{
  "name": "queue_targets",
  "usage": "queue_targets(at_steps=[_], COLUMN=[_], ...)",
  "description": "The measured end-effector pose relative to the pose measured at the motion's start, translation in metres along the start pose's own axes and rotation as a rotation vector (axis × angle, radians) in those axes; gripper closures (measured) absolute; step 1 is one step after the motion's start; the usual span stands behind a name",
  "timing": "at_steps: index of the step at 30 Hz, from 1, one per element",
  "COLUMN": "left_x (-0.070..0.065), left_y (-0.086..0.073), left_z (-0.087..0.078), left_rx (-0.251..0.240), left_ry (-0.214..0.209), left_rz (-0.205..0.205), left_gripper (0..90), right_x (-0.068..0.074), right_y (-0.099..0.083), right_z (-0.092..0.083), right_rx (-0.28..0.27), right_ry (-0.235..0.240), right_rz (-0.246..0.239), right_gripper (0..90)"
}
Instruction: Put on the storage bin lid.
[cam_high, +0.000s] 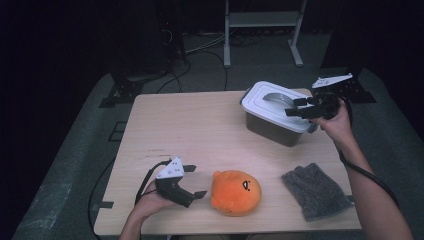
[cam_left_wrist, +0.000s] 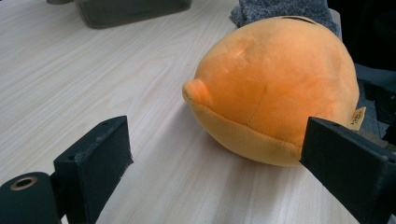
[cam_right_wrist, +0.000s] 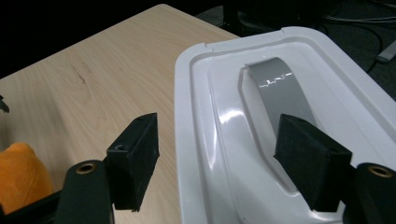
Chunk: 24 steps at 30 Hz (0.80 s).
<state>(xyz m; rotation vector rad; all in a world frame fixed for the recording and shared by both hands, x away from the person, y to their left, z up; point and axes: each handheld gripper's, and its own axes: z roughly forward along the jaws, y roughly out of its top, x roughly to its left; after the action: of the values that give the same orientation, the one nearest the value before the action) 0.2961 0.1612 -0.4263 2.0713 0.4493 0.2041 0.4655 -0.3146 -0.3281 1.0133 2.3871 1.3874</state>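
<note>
An orange plush toy (cam_high: 235, 192) with a small black face mark lies near the table's front edge. My left gripper (cam_high: 196, 181) rests on the table just left of it, jaws open and pointing at the toy (cam_left_wrist: 271, 88) without touching it. At the back right stands a grey bin with a white lid (cam_high: 272, 102) and a grey arched handle (cam_right_wrist: 278, 88). My right gripper (cam_high: 296, 106) hovers open over the lid's right end. In the right gripper view its jaws stand apart above the lid (cam_right_wrist: 224, 121), one jaw beside the handle, nothing held.
A grey fuzzy cloth (cam_high: 316, 190) lies at the front right, close to the toy and the table edge. Bare wooden tabletop (cam_high: 190, 130) spreads between both grippers. Metal stand legs (cam_high: 227, 35) and cables sit on the dark floor behind the table.
</note>
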Motion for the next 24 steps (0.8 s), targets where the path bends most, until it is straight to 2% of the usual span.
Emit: queue_targets(at_steps=[11, 22, 24], left_x=[0.002, 0.004, 0.005], left_y=[0.0, -0.001, -0.001], left_z=[-0.002, -0.005, -0.005], left_rx=[-0.004, -0.005, -0.013], left_ry=[0.01, 0.015, 0.015], left_rz=[-0.007, -0.006, -0.016], left_gripper=[7.8, 7.9, 7.8], right_x=[-0.011, -0.027, -0.03], right_y=[0.012, 0.016, 0.016], right_z=[0.011, 0.02, 0.022], right_rx=[0.005, 0.012, 0.012], right_ry=[-0.018, -0.028, -0.028], right_rz=[0.003, 0.038, 0.047], right_gripper=[29.4, 29.3, 29.4])
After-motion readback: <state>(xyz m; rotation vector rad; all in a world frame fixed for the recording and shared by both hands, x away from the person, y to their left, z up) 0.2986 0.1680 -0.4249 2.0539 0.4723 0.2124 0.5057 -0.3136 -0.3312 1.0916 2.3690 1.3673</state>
